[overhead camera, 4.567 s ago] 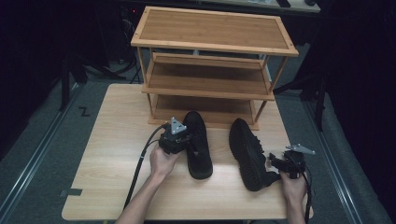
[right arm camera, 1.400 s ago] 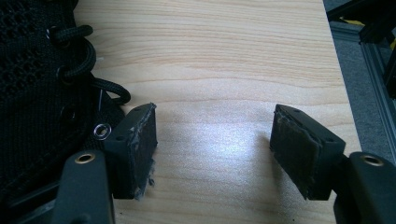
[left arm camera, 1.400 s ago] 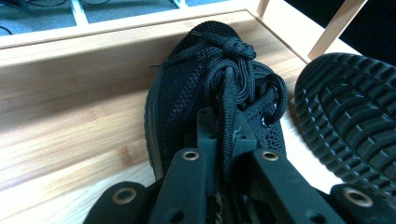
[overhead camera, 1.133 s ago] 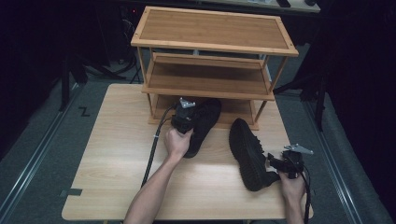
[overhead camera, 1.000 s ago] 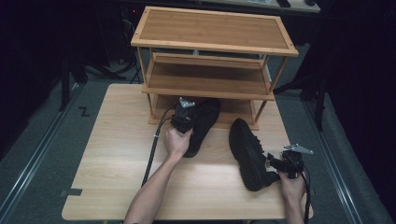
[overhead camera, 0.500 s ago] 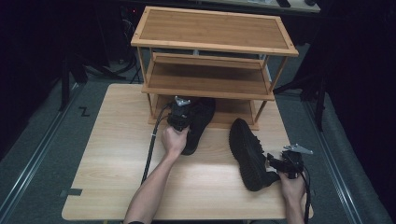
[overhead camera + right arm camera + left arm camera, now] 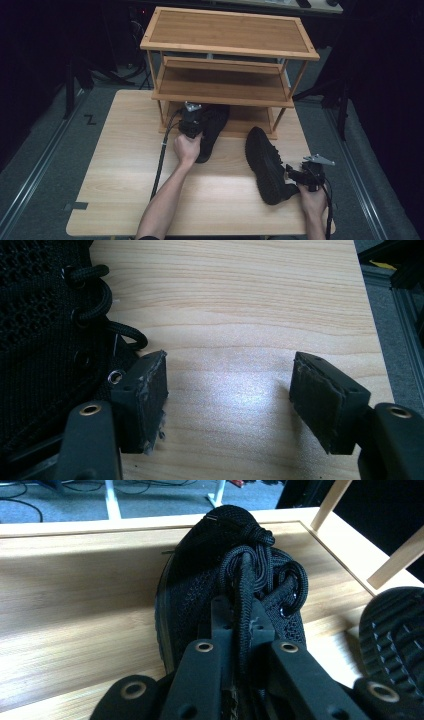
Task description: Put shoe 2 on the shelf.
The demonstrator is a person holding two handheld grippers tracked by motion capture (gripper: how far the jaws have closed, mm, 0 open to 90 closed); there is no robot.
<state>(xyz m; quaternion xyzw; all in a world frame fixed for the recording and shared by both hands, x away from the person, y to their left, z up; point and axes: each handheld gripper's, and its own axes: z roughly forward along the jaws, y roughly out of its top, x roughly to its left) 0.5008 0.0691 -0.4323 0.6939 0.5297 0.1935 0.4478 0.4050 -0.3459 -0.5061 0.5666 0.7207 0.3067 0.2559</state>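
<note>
High view: left gripper (image 7: 192, 122) holds left shoe (image 7: 212, 127), toe under the rack (image 7: 225, 95) on its bottom shelf. Left gripper view: fingers (image 7: 220, 630) pinch only the laces (image 7: 250, 575), which may slip. Right gripper view: fingers (image 7: 145, 395) spread beside right shoe (image 7: 45, 340) on the tabletop (image 7: 240, 315); no hold.
</note>
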